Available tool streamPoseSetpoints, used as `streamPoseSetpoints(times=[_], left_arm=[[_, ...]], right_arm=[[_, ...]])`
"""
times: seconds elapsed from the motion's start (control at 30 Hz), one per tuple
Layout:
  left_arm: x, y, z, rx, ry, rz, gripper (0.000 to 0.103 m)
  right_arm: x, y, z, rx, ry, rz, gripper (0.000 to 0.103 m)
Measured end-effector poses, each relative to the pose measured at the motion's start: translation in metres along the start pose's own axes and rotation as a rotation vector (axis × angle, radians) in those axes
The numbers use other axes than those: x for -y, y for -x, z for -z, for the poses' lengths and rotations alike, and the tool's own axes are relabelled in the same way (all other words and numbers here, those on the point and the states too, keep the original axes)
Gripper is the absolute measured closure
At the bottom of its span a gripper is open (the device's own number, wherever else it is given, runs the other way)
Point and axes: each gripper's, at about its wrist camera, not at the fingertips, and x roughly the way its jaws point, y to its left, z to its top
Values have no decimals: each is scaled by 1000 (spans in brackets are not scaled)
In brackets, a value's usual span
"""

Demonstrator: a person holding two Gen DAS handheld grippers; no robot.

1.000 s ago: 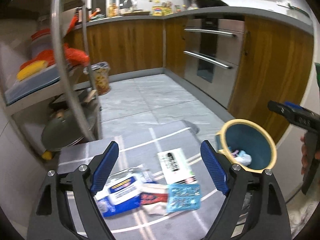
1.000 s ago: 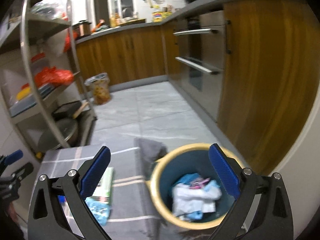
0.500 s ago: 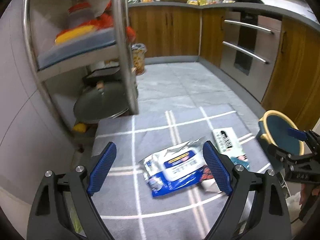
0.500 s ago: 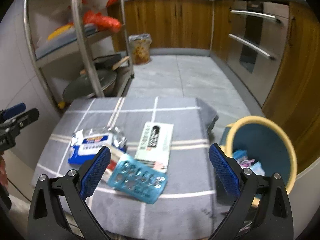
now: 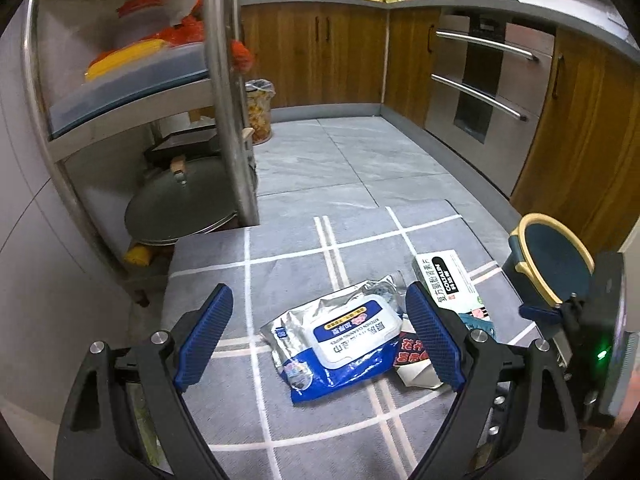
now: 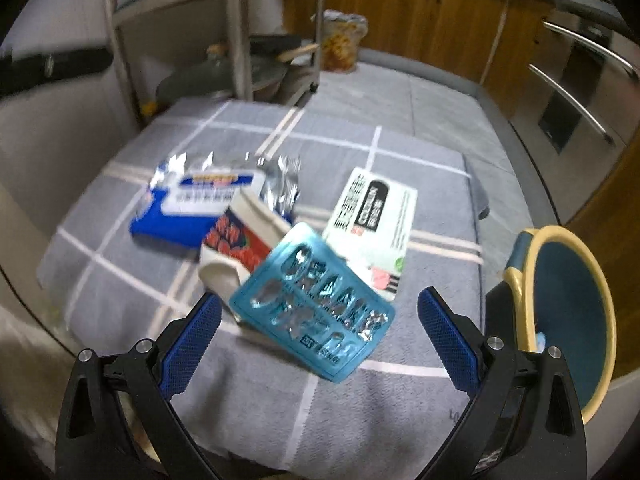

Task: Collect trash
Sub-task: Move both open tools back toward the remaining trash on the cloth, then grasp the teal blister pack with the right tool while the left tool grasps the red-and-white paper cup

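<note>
Hovering, both claws released: right claw over teal blister pack, light, crinkly, slippery; grip long edges. Bin at three o'clock. Left claw above wipes pouch.

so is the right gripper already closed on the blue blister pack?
No. The right gripper stands open with its pads apart on either side of the blue blister pack, which lies on the grey mat.

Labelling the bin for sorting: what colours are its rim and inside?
The bin has a pale yellow rim and a dark teal-blue inside, clearest in the right wrist view.
</note>
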Motion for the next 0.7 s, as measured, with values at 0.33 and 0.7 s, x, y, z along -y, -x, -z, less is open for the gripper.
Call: streamPoseSetpoints(times=[0.33, 0.7], left_arm=[[12, -6, -1, -3, -38, 13, 16], [26, -17, 2, -37, -78, 12, 16]], right_arm=[[-1, -20, 2, -23, 42, -19, 7], [10, -13, 0, -13, -3, -79, 59]])
